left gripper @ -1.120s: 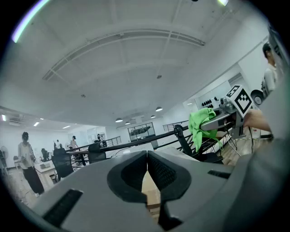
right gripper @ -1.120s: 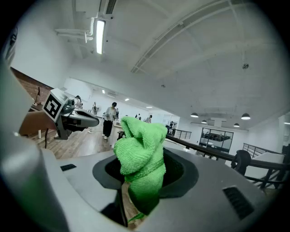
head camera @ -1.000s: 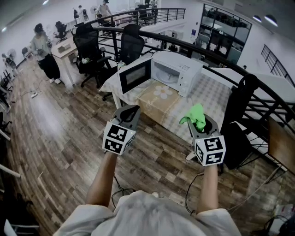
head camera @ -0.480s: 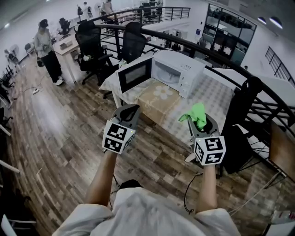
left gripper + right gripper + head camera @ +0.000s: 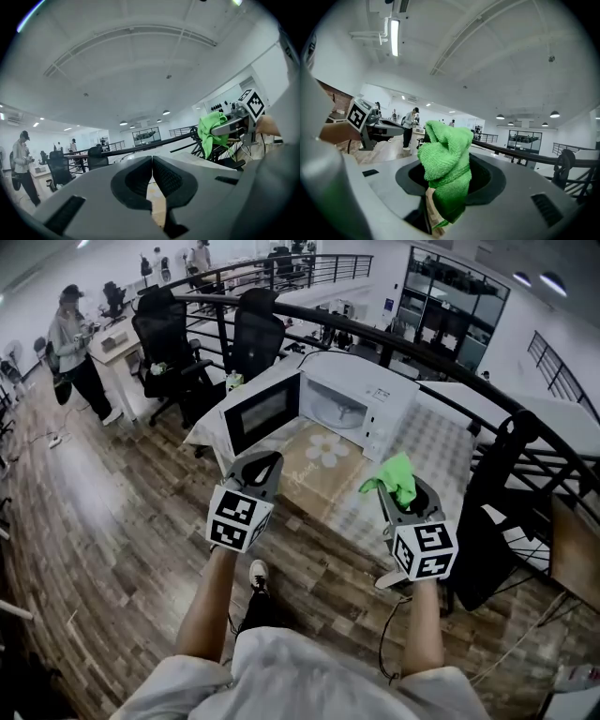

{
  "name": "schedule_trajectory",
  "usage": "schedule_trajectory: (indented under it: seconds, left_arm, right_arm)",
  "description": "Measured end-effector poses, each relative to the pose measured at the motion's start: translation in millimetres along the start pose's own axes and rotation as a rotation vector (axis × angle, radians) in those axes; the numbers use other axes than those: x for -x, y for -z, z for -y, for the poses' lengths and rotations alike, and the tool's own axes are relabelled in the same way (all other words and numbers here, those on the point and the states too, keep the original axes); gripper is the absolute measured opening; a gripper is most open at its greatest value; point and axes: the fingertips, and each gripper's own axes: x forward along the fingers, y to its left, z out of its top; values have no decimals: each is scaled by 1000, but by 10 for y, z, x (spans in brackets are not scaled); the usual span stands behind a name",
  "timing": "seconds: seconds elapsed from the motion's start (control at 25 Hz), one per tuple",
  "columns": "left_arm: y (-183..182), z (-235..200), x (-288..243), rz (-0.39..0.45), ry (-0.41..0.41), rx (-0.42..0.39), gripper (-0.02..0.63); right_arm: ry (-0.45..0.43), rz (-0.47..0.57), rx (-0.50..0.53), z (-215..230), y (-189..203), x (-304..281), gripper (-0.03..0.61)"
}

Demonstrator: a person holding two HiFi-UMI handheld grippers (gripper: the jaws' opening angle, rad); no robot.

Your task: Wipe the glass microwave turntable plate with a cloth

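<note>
Wiping not begun: right gripper (image 5: 411, 491) clamps the cloth (image 5: 397, 474), left gripper (image 5: 263, 465) is closed and empty, both held short of the open microwave (image 5: 375, 395); plate not discernible.

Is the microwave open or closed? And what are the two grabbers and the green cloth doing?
microwave door: swung wide open.
left gripper: shut, nothing between its jaws.
right gripper: shut on the green cloth.
green cloth: bunched up, sticking out past the jaws.
</note>
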Motion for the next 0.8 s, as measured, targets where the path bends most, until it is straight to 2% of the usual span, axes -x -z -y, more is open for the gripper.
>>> schedule_trajectory:
  seconds: [0.4, 0.6, 0.8]
  left_arm:
    - [168, -1293, -1477, -3, 120, 10, 21]
    - [317, -1674, -2045, -21, 186, 20, 21]
    - [510, -1884, -2479, -42, 253, 30, 21]
  right_arm:
    - [113, -30, -63, 358, -271, -1705, 187]
    - [160, -51, -83, 492, -283, -2365, 187]
    - [197, -100, -117, 577, -87, -2917, 189]
